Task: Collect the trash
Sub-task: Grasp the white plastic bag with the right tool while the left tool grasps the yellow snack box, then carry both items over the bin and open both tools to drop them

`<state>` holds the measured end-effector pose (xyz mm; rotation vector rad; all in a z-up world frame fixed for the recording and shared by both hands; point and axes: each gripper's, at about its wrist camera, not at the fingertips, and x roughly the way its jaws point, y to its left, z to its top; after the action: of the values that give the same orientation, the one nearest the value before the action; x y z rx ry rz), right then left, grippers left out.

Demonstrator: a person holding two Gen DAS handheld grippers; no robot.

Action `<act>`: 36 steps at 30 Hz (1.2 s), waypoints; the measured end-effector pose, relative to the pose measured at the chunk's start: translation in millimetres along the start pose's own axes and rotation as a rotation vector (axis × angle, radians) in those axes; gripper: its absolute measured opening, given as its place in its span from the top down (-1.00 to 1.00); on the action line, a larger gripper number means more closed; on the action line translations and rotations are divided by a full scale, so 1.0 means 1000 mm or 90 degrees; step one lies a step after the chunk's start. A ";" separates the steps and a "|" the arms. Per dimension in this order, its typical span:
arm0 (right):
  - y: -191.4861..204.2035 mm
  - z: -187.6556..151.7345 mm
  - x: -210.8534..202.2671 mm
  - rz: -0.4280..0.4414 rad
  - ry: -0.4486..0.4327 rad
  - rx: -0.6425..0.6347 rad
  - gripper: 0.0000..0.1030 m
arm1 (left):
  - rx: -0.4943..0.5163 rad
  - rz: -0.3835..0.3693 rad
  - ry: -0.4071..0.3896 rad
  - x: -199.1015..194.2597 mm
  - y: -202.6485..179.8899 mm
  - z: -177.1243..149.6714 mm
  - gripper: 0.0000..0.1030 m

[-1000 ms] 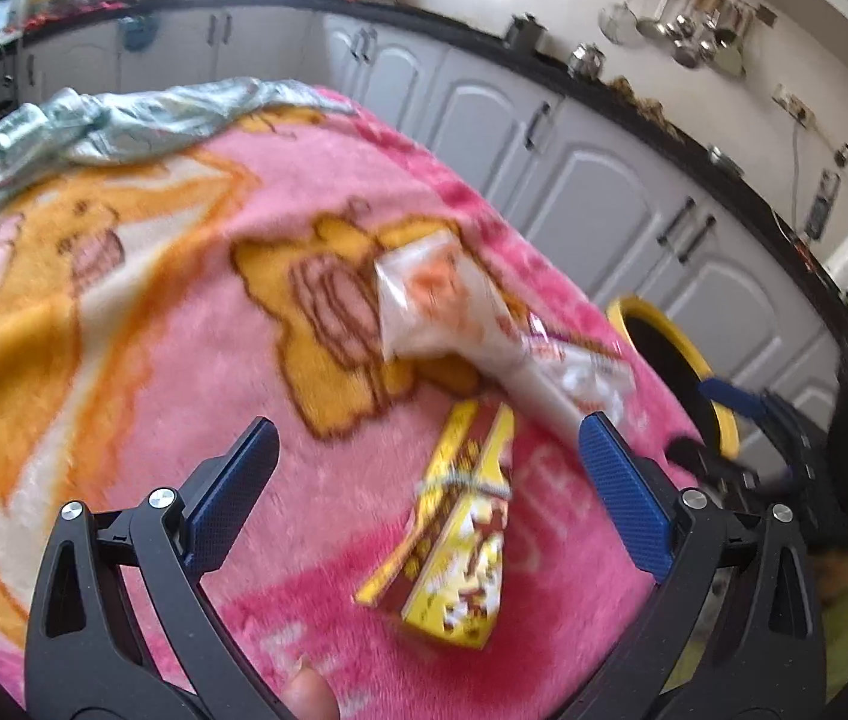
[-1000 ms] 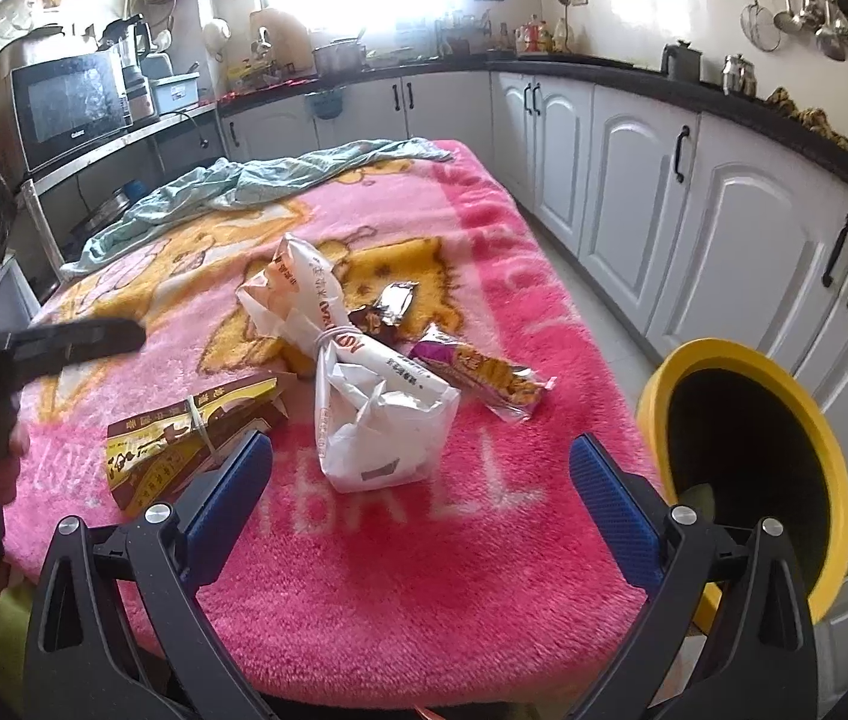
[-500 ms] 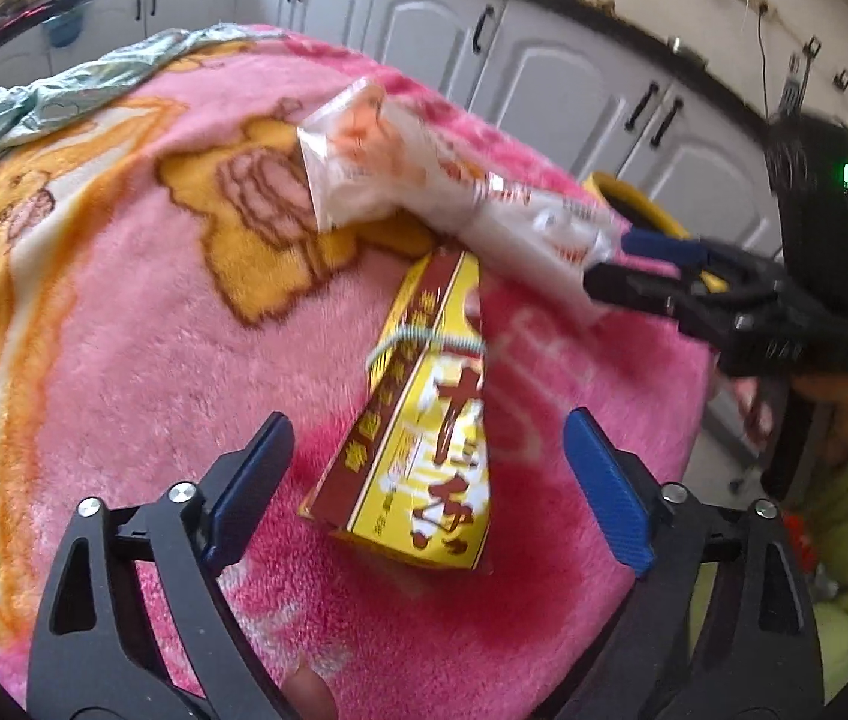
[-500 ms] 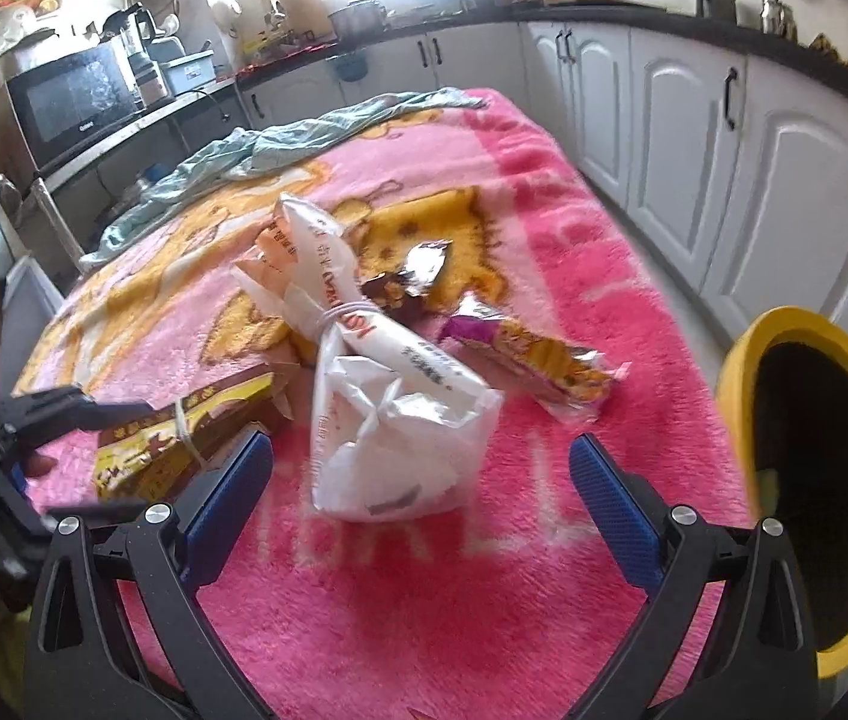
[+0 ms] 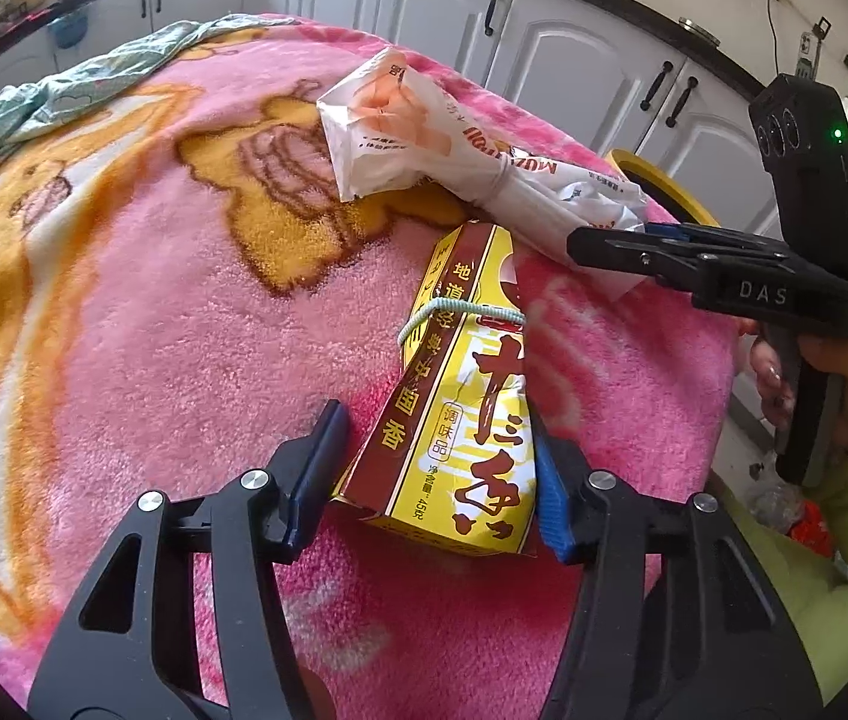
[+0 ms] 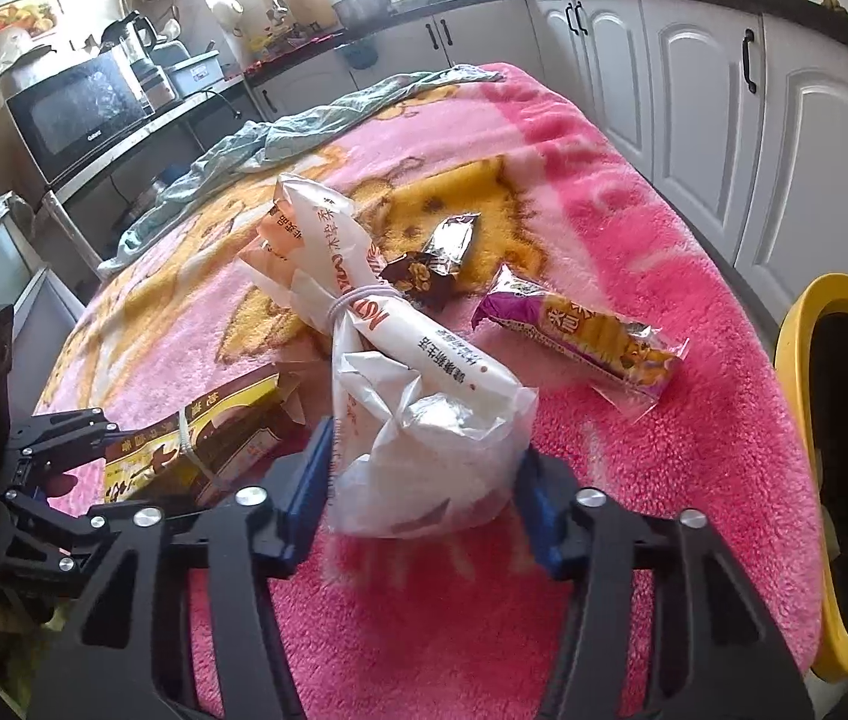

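A yellow and brown spice box [image 5: 460,414] bound with a rubber band lies on the pink blanket [image 5: 184,360]. My left gripper [image 5: 436,468] has closed around its near end, both pads touching its sides. A white plastic bag [image 6: 418,414] tied with a band lies beside it. My right gripper [image 6: 424,492] has closed around the bag's bulging near end. The box also shows in the right wrist view [image 6: 196,450]. A purple snack wrapper [image 6: 574,336] and a dark foil wrapper [image 6: 436,264] lie behind the bag.
A yellow-rimmed black bin [image 6: 844,450] stands off the table's right edge, by white cabinets [image 6: 784,138]. A pale green cloth [image 6: 304,126] lies at the table's far end. A microwave [image 6: 76,114] sits on a shelf to the left.
Both grippers moved forward and narrowed from wide open. The left now clamps the spice box, the right clamps the white bag's near end.
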<state>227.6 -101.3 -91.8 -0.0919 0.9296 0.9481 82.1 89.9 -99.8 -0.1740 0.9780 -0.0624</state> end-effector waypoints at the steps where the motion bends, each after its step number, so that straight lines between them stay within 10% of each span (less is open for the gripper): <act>1: 0.000 -0.001 -0.002 0.000 -0.003 0.003 0.10 | 0.002 0.002 -0.001 0.000 -0.001 0.000 0.07; 36: -0.030 0.012 -0.135 -0.075 -0.196 0.040 0.26 | 0.030 -0.030 -0.145 -0.049 -0.059 0.069 0.07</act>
<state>224.7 -202.0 3.0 0.0525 0.6608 0.7960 113.5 46.4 -11.6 -0.1578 0.7445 -0.1061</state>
